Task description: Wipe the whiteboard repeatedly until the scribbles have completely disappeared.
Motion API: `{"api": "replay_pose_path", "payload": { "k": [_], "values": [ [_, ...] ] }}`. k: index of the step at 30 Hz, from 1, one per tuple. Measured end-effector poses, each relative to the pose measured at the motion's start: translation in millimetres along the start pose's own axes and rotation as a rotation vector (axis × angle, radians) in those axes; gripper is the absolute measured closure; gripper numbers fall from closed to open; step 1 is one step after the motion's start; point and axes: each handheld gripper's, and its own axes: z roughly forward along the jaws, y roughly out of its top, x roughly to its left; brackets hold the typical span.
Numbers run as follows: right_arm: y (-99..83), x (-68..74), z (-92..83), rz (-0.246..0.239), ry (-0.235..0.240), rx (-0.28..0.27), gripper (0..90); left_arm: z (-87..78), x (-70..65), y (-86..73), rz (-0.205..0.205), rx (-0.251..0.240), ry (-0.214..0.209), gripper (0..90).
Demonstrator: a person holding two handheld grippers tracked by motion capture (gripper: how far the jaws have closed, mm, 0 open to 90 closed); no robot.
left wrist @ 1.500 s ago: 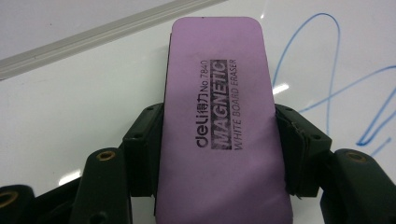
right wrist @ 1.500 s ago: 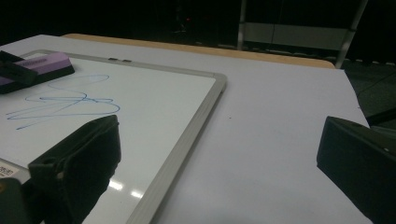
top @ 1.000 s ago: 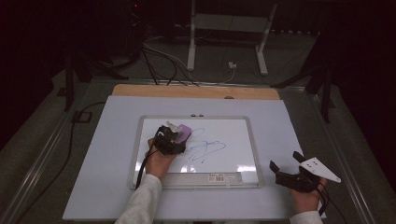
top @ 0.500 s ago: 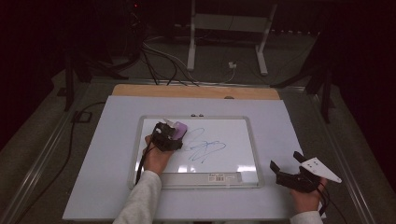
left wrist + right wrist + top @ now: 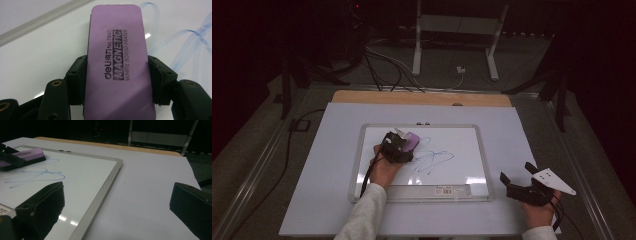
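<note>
Shifted left across the whiteboard (image 5: pixel 477 150) since the earlier frames: left claw (image 5: pixel 404 142) plus eraser (image 5: pixel 411 141), from over the scribble's upper left to the board's upper-left zone, just beside the marks. Not much travel overall. Right side unchanged.

Largest first:
- Surface (image 5: pixel 312 200): pale sheet, carrying the whiteboard near centre.
- Whiteboard: framed, lying flat, mostly clean white.
- Blue scribble (image 5: pixel 434 160): mid-board, largely intact; faint, smeared-looking loops at the eraser's edge in the left gripper view (image 5: pixel 190 37).
- Eraser (image 5: pixel 117 65): purple, magnetic type, lying flat on the board, clamped across its width.
- Left claw: closed partway on the eraser, pads pressing both long sides.
- Right claw (image 5: pixel 518 178): parked on the surface right of the board, jaws spread wide, holding nothing (image 5: pixel 117 202).

Read: wiping under way, early stage. Probably a stroke end at the left; bulk of the ink not yet cleared, so more passes rightward over the scribble needed.
</note>
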Motion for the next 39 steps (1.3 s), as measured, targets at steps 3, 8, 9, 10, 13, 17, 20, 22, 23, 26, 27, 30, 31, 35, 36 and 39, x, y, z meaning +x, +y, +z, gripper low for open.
{"api": "replay_pose_path", "payload": {
  "k": [3, 8, 9, 10, 13, 17, 20, 22, 23, 26, 27, 30, 31, 35, 36, 39],
  "values": [
    [0.1, -0.5, -0.6, 0.0, -0.001, -0.003, 0.1, -2.7, -9.1, -2.2, 0.026, -0.003, -0.022, 41.7],
    [0.3, -0.7, -1.3, 0.002, -0.003, -0.005, 0.1, -2.7, -9.0, -2.8, 0.021, -0.006, -0.045, 41.4],
    [0.3, -0.7, -1.4, 0.003, -0.003, -0.006, 0.1, -2.2, -8.1, -2.6, 0.019, -0.008, -0.039, 41.4],
    [0.3, -0.9, -1.4, 0.004, -0.003, -0.006, 0.1, -1.5, -6.8, -2.1, 0.012, -0.011, -0.024, 41.1],
    [0.3, -1.6, -1.7, 0.004, -0.004, -0.007, 0.1, 0.8, -3.8, -1.2, -0.006, -0.021, 0.018, 34.7],
    [0.1, -1.9, -1.6, 0.004, -0.004, -0.005, 0.1, 1.2, -2.5, 0.8, -0.03, -0.05, 0.009, 29.8],
    [0.2, -1.2, -1.1, 0.003, -0.002, -0.004, 0.1, 3.0, -1.6, 3.9, -0.039, -0.058, 0.006, 33.0],
    [0.3, -0.7, -1.2, 0.002, -0.001, -0.004, 0.1, 5.3, -0.4, 5.1, -0.048, -0.05, 0.013, 41.1],
    [0.3, -0.8, -1.3, 0.002, -0.003, -0.004, 0.1, 5.6, 1.1, 5.7, -0.054, -0.046, 0.021, 41.3],
    [0.1, -1.9, -1.9, 0.003, -0.003, -0.006, 0.1, 5.8, 8.9, 7.1, -0.087, -0.031, 0.072, 41.5],
    [0.0, -2.2, -2.1, 0.005, -0.003, -0.005, 0.1, 6.1, 14.4, 6.8, -0.106, -0.027, 0.073, 41.6],
    [0.1, -2.3, -2.3, 0.003, -0.003, -0.006, 0.1, 6.7, 23.1, 6.7, -0.135, -0.023, 0.08, 41.6],
    [0.1, -2.1, -2.2, 0.003, -0.003, -0.007, 0.1, 7.1, 24.0, 7.4, -0.135, -0.021, 0.079, 41.6],
    [0.0, -1.4, -1.0, 0.001, -0.002, -0.002, 0.1, 9.6, 20.8, 10.8, -0.113, -0.022, 0.067, 41.6],
    [0.0, -1.0, -0.7, -0.002, -0.001, -0.001, 0.0, 10.7, 17.9, 12.7, -0.105, -0.022, 0.063, 41.7],
    [0.3, 0.0, -0.5, -0.004, 0.001, -0.001, 0.1, 12.8, 7.7, 16.5, -0.083, -0.022, 0.038, 41.7]
  ]
}}
